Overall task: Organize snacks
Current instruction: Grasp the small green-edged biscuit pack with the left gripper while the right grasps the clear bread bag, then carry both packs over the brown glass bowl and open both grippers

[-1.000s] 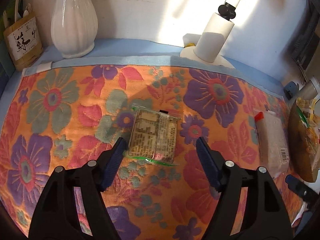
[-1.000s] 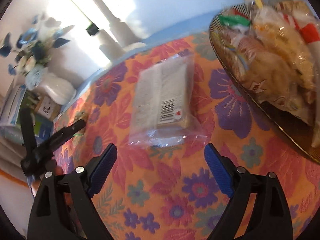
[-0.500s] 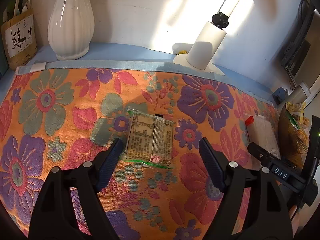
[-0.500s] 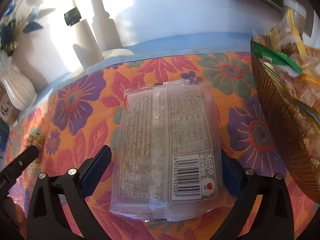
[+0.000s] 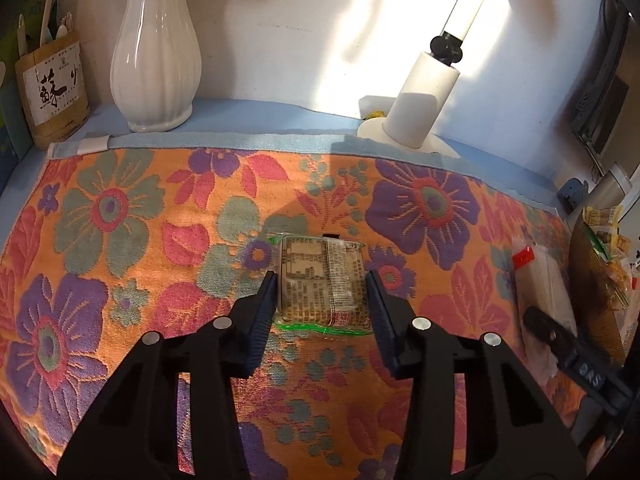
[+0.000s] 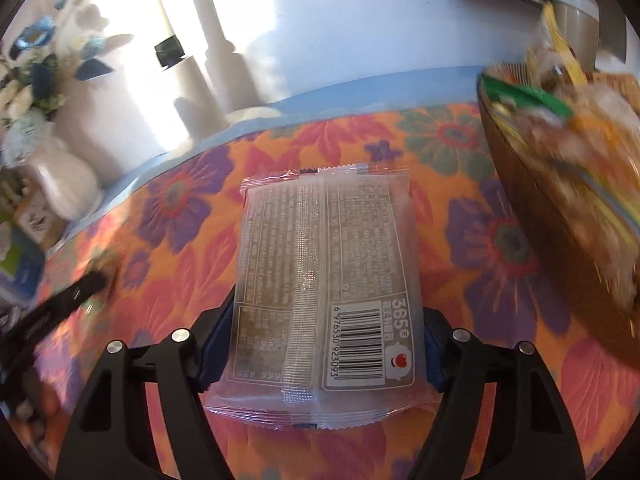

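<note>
Mid-task: brown bowl (image 6: 532,216) already holds several snacks. Left tool (image 5: 321,305) clamped on small brown snack pack (image 5: 322,286), right tool (image 6: 326,350) clamped on clear snack packet (image 6: 326,280); both still on the table (image 5: 120,240), unbowled.

- Orange tablecloth (image 5: 168,216) woven with purple, pink and grey-green flowers, edged in pale blue at 12 o'clock.
- Glossy white ribbed vase (image 5: 155,52) at 11 o'clock.
- Small brown snack packet (image 5: 322,284) with pale print and a green hem, dead centre.
- Frosted clear snack packet (image 6: 326,292) bearing a black barcode and red logo.
- Amber-brown bowl (image 6: 532,208) at 2 o'clock.
- Black grippers with blue pads (image 5: 262,316).
</note>
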Motion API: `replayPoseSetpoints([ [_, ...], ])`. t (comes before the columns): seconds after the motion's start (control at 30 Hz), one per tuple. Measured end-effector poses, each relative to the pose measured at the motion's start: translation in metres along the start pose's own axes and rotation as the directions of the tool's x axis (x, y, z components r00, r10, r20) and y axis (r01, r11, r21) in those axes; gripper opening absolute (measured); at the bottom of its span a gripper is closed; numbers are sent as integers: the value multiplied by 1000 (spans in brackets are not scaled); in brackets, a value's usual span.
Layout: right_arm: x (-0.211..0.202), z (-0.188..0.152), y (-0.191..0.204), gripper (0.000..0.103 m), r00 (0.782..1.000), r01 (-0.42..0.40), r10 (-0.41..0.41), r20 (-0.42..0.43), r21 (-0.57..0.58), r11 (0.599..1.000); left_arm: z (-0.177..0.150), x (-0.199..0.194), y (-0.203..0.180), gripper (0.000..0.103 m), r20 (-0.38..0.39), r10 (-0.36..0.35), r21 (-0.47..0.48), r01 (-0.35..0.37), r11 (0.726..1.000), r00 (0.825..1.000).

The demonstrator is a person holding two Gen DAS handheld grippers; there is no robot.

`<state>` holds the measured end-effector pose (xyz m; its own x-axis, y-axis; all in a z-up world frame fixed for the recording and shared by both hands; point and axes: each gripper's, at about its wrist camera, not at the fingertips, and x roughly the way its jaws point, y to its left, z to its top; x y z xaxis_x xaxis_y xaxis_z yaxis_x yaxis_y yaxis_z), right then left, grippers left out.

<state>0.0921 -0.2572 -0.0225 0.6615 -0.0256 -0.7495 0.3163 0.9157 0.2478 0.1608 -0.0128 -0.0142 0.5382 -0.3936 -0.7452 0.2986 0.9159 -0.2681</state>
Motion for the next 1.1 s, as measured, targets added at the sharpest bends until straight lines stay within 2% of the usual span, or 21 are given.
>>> replayPoseSetpoints([
  [0.27,-49,-55,-13,73,996,-85,83,-44,-56,995,-8,-19,-29,44,59,39,108,-45,993,998],
  [0.37,-68,-75,-26,73,987,-146,141,-74,-69,987,-11,-36,-53,44,55,-27,152,18,988,998],
  [0.47,-95,-91,-51,72,970,-231,228,-83,-29,972,-10,-60,-83,44,61,-110,194,96,976,992],
  [0.57,-123,-92,-75,72,960,-277,277,-48,5,961,-7,-87,-122,44,73,-210,237,187,953,975],
  [0.67,-154,-80,-98,72,951,-309,308,15,37,951,-2,-103,-166,44,81,-266,292,233,928,961],
  [0.77,-186,-55,-122,72,949,-303,299,103,33,952,2,-111,-212,44,69,-326,348,284,894,943],
  [0.87,-210,-23,-147,72,955,-241,232,186,25,970,7,-109,-254,44,31,-386,375,348,859,922],
  [0.93,-215,5,-166,72,963,-177,163,216,47,983,13,-102,-274,44,-5,-434,362,407,839,901],
  [1.1,-201,70,-198,73,979,-65,45,197,97,993,26,-75,-307,44,-86,-493,315,493,811,866],
])
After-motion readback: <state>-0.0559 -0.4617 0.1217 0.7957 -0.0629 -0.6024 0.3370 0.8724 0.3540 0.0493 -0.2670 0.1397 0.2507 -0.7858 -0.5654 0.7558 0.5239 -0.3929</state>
